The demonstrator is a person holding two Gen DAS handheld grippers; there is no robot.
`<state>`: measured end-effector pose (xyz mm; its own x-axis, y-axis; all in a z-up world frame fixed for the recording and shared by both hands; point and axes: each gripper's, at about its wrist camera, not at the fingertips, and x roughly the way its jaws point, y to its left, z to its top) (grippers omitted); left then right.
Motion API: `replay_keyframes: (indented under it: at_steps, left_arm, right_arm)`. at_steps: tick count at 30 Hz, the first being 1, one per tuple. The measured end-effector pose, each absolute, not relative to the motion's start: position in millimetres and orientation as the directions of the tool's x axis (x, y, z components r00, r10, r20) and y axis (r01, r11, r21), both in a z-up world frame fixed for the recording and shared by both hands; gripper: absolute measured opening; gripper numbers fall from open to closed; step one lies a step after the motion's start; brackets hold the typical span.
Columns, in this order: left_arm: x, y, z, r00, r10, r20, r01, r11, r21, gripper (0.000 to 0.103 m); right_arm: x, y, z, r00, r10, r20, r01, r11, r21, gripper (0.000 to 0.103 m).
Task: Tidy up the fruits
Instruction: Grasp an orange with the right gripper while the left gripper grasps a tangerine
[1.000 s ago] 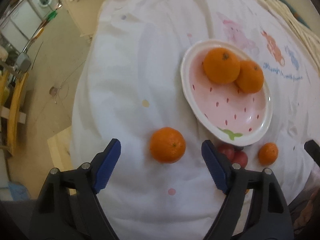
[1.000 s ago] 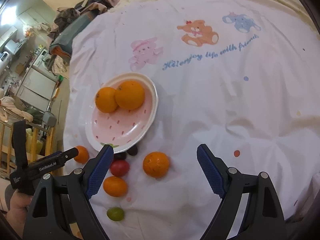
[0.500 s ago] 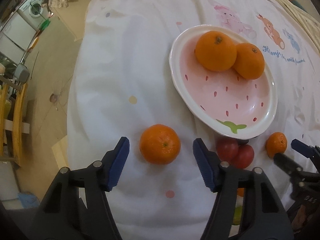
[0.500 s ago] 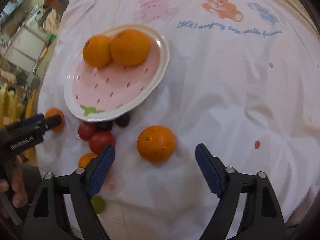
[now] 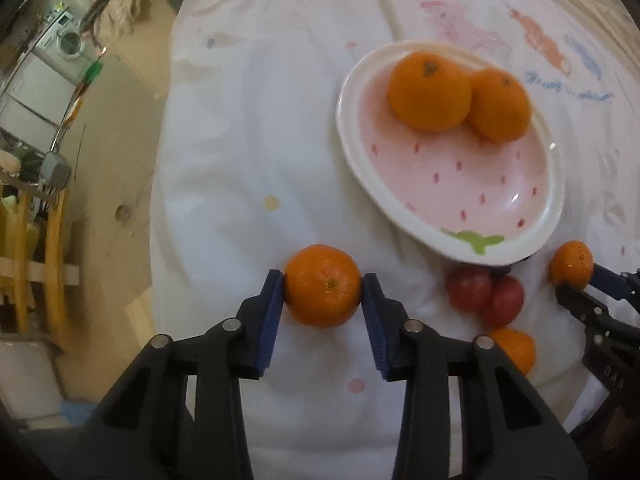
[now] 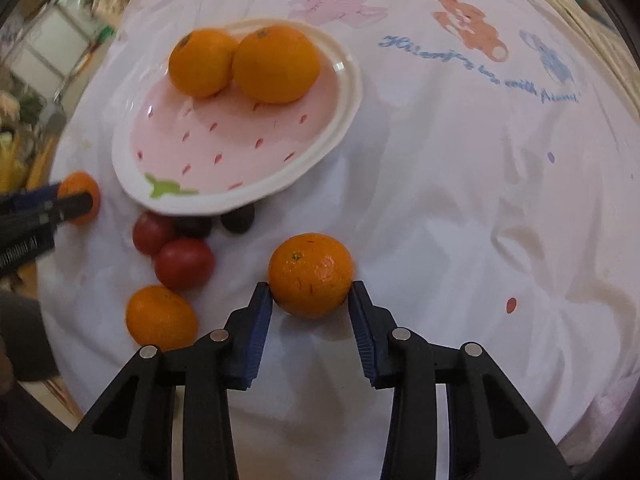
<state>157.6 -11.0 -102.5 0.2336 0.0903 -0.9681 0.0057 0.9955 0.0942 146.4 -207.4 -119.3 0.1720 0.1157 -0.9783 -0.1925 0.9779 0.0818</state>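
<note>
Oranges, two of them, are being picked at once off the cloth-covered counter [image 5: 224,152], one per hand

- Left tongs [image 5: 323,279] are pinching an orange [image 5: 323,292]: blue pads [image 5: 274,300] are pressing on its two flanks, and the jaws are standing only as wide as the fruit. It appears to be resting on the cloth, not lifted yet
- Right tongs [image 6: 310,287] are closing on a second orange [image 6: 310,268] in the same way. The pads are meeting it low on the sides, so that grip is looking shallower
- The strawberry plate [image 5: 343,136] is lying ahead of both tongs, ahead and right of the left pair, ahead and left of the right pair. Two oranges [image 5: 430,90] are already sitting touching at its far end, and the near half is showing bare

Doing it well, as I am judging it:
- Squeezing just enough: the skin is soft and round, so a grip off the widest part is likely to squirt the fruit forward
- The right pair would be safer reaching a little deeper before lifting
- Lifting clear over the near rim, then lowering onto the bare pink part, so that the fruit is not rolling into the two already there
- Staggering the hands, since both are heading for one plate

Red tomatoes [image 6: 184,264], dark small fruits [image 6: 238,218] and a loose orange [image 6: 160,316] are lying left of the right tongs, just this side of the rim, and are waiting
</note>
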Motion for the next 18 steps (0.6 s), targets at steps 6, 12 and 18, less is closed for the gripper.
replay_keyframes:
  at_steps: [6, 12, 18]
  left_arm:
    - [158.3, -3.2, -102.5, 0.227, 0.066, -0.972, -0.031, 0.998, 0.06, 0.035]
    - [158.2, -1.7, -91.0, 0.265, 0.036, -0.964, -0.044, 0.999, 0.025, 0.035]
    - [153.6, 1.7, -77.4, 0.321, 0.025, -0.947, -0.046, 0.999, 0.01, 0.035]
  right_arm:
    - [145.8, -216.5, -114.8, 0.169, 0.149, -0.974, -0.171, 0.978, 0.12, 0.041]
    - [146.7, -229.4, -108.9, 0.183, 0.18, -0.967, -0.155, 0.976, 0.152, 0.041]
    - [138.3, -245.4, -90.0, 0.243, 0.233, -0.942, -0.115, 0.971, 0.21, 0.041]
